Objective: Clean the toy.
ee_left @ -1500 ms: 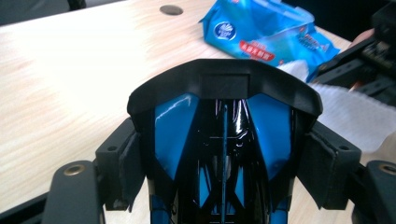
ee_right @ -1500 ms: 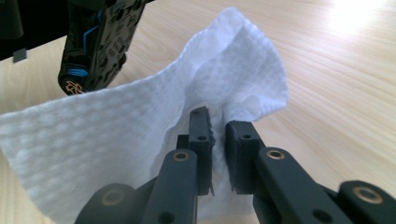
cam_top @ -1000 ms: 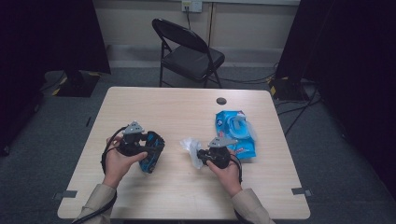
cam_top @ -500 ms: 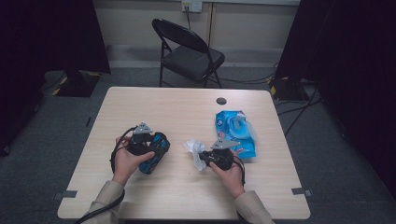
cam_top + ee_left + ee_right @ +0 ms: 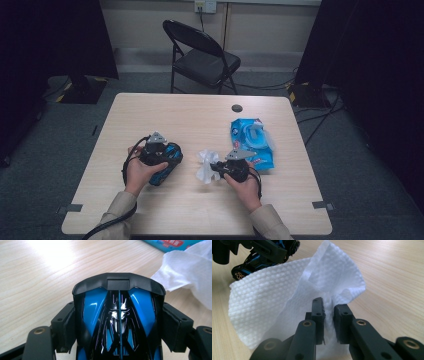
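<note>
On wooden table (image 5: 200, 120) | folding chair (image 5: 202, 57) behind | grey carpet (image 5: 65, 145)

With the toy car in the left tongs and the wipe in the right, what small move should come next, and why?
Probably bring the white wipe across to the blue toy car. The left tongs clamp the car's sides, the right tongs pinch the wipe, and bare table separates them.

A light wooden surface (image 5: 165, 117) serves as the landmark. On its right half lies a blue wipes pack (image 5: 252, 142), flat, lid end toward the far edge. Near that far edge sits a small dark round cap (image 5: 237, 108). Beyond the surface stands a black folding chair (image 5: 202, 57) on grey carpet.
</note>
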`<state>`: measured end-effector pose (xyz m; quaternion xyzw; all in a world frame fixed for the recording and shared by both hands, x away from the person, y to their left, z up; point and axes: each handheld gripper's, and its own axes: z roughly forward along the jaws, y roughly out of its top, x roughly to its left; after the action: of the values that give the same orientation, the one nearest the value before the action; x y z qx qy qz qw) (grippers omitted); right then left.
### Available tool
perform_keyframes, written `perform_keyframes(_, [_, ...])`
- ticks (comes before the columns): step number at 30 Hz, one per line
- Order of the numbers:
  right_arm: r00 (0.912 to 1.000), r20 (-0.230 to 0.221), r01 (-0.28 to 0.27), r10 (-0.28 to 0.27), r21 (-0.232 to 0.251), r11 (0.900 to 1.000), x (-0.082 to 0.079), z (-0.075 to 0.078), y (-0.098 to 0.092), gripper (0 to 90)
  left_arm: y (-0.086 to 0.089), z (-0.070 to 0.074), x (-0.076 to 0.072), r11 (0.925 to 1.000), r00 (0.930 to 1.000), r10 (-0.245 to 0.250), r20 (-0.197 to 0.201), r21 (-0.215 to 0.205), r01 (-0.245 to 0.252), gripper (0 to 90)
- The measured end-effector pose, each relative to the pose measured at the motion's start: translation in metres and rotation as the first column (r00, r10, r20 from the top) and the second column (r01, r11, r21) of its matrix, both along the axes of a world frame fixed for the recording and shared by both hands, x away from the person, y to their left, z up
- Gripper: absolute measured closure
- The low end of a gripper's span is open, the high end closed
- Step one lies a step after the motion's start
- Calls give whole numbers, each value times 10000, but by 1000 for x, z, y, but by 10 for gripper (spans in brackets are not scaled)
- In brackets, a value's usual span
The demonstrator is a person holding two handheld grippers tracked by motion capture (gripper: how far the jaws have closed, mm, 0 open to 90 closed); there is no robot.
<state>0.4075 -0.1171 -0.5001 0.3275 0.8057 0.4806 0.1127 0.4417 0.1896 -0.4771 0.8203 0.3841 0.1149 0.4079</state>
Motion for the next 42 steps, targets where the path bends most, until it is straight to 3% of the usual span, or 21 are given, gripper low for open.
perform_keyframes(26, [9996,74,263,-261,-251,9993,1,-2,-3,774,6,-11,10,9967,9989,473,-12,669,-471,252])
perform_keyframes(36, [9991,202,383,-373,-531,9979,1,-2,-4,745,6,-14,10,9935,9995,288,141,1096,-301,252])
perform_keyframes(42, [9985,284,486,-469,-619,9969,1,0,-7,728,5,-15,10,9941,9995,308,59,1036,-312,251])
